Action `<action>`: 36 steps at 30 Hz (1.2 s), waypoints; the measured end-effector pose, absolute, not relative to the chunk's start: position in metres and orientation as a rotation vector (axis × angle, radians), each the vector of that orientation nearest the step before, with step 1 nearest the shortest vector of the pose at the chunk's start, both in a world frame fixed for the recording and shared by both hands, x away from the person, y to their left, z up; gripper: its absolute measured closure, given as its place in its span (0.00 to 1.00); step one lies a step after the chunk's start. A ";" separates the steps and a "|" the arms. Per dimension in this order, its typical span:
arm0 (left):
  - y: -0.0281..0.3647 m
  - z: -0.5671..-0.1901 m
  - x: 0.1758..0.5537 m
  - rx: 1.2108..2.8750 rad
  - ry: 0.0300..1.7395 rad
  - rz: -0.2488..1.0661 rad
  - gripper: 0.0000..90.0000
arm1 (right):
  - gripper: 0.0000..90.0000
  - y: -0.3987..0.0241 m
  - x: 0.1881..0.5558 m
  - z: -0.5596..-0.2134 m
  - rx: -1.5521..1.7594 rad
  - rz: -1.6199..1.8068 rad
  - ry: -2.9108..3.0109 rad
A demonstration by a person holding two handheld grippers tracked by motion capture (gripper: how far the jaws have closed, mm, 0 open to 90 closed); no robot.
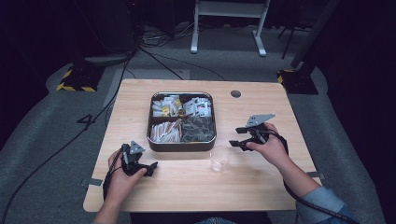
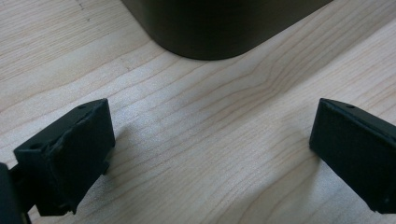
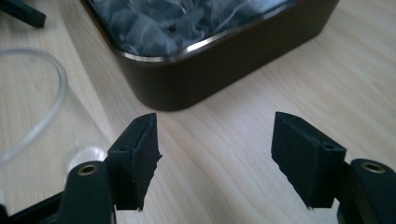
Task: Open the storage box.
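Glass cup (image 1: 219, 158), one only, clear and upright, stands on the pale wooden surface (image 1: 261, 182) just in front of the tin's near right corner, on the person's side. One dark metal tin (image 1: 181, 121) sits near the middle of the surface; it is split into four compartments holding packets and sachets, white and yellow ones in the far pair, paper sticks in the near left, grey mesh bags in the near right.

Two grippers are in use, one in each hand. The right gripper (image 1: 237, 137) hovers to the right of the tin, level with its near edge, raised off the wood. Its jaws stand wide apart with nothing between them, and they point toward the tin. In the right gripper view the cup (image 3: 32, 116) lies outside the jaws, just beside the left one, not touching either, while the tin's corner (image 3: 205, 79) with the grey bags is straight ahead.

The left gripper (image 1: 150, 168) rests low in front of the tin's near left corner. Its jaws are also wide open and hold nothing; in the left gripper view bare wood (image 2: 210, 140) shows between them and the tin's dark wall (image 2: 219, 28) rises just beyond.

Nothing lies between the cup and the right gripper. Past the surface's far edge, cables (image 1: 154, 58) and a white frame's legs (image 1: 229, 28) rest on the grey floor.
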State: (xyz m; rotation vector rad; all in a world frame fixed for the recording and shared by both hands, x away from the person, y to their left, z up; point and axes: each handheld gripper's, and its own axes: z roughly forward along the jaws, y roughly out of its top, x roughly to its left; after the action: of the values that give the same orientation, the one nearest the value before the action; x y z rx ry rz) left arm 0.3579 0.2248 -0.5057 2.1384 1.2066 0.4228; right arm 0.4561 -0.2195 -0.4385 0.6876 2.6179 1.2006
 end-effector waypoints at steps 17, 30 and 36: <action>0.225 -0.506 0.359 2.142 1.205 0.419 0.00 | 0.37 -0.177 0.489 -0.388 0.646 1.262 2.568; 0.225 -0.505 0.359 2.143 1.204 0.418 0.00 | 0.38 -0.130 0.515 -0.387 0.609 1.221 2.605; 0.225 -0.506 0.359 2.142 1.202 0.421 0.00 | 0.38 -0.106 0.521 -0.391 0.583 1.205 2.627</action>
State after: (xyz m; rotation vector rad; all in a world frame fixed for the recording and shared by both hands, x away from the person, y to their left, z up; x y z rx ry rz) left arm 0.3587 0.2249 -0.5055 2.1419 1.2017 0.4211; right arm 0.5211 -0.1062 -0.3908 0.5827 2.6266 1.2047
